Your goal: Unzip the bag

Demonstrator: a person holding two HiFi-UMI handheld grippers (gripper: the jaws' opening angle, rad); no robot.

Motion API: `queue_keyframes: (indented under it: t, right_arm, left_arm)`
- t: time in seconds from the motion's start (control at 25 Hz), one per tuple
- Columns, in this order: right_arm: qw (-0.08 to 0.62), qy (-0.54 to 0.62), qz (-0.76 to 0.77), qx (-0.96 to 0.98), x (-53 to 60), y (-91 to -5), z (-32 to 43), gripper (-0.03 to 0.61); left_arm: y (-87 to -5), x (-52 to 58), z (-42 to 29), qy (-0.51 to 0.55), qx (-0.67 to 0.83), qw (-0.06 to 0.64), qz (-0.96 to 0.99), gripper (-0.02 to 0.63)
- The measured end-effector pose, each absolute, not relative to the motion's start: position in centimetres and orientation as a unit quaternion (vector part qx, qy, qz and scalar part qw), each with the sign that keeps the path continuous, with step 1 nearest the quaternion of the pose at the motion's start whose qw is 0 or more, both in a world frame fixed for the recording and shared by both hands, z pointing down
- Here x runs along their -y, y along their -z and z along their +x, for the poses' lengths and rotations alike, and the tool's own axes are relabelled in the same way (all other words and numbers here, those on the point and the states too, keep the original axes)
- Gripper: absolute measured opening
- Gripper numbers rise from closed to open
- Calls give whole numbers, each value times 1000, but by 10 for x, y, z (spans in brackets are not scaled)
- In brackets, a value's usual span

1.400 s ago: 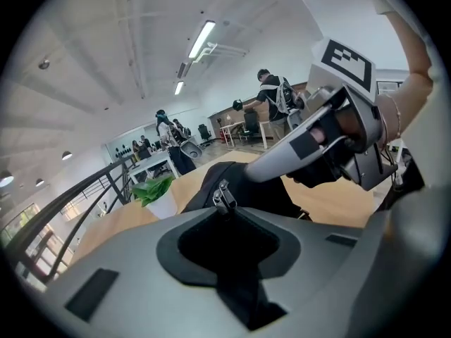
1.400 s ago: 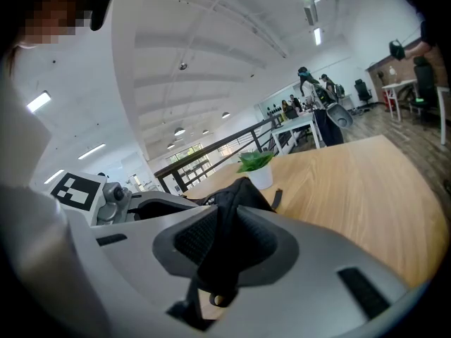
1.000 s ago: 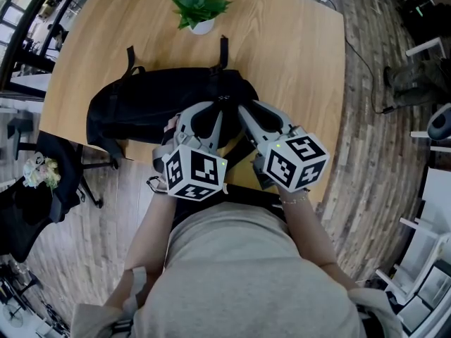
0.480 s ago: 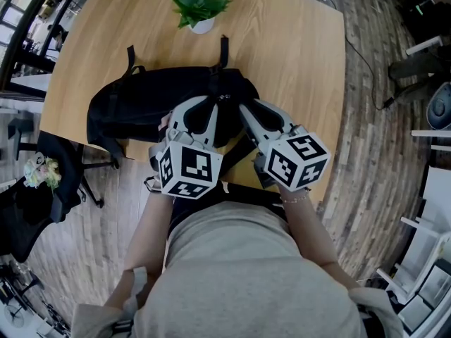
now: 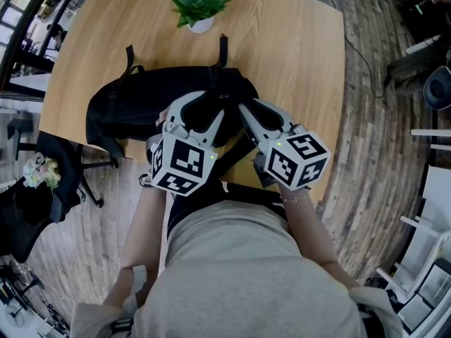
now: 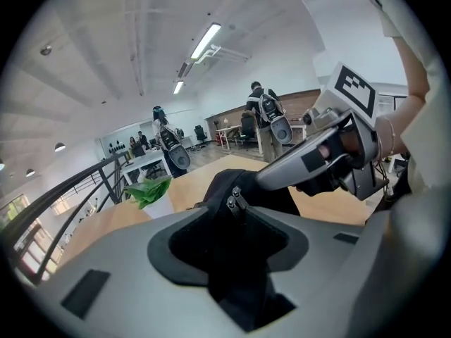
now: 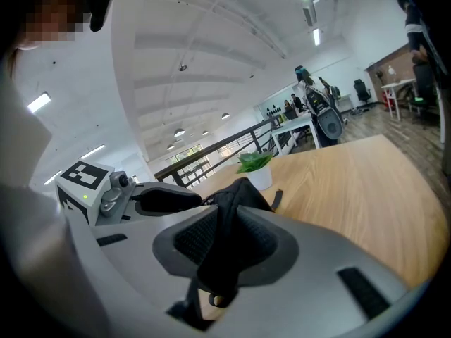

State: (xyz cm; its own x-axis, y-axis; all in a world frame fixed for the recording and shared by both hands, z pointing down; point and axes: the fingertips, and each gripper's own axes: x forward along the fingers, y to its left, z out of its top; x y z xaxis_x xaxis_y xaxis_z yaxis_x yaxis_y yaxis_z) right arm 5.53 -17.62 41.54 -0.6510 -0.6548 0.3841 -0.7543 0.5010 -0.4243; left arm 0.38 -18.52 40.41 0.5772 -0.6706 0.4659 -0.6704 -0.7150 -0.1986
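Observation:
A black backpack lies on the wooden table, and both grippers meet at its right end. My left gripper has its jaws opening wide. In the left gripper view, the bag's black fabric and two zipper pulls sit loosely between the spread jaws of the left gripper. My right gripper is shut on a fold of the bag's fabric, which runs pinched down through the jaws of the right gripper. A small metal ring hangs below them.
A potted green plant stands behind the bag at the table's far side. A black office chair sits at the table's left edge. The person's torso is close against the table's near edge. Other people stand far off in the room.
The left gripper's jaws have spread apart and its marker cube has shifted left and tilted. The right gripper and the bag have stayed put.

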Motion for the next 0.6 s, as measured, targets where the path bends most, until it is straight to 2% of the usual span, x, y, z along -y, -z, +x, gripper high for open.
queue_keyframes:
  t: [0.24, 0.4, 0.44, 0.6]
  right_arm:
    - [86, -287, 408, 863, 175, -415, 54, 91]
    - [87, -284, 405, 865, 175, -415, 52, 89]
    - [88, -284, 405, 865, 175, -416, 52, 89]
    - [90, -284, 405, 864, 175, -415, 53, 89]
  left_arm:
    - [-413, 189, 6, 278, -385, -8, -880, 167]
    - [-421, 190, 5, 296, -393, -8, -870, 102]
    - [-423, 190, 6, 299, -393, -9, -870, 54]
    - [-424, 187, 7, 300, -395, -15, -868, 37]
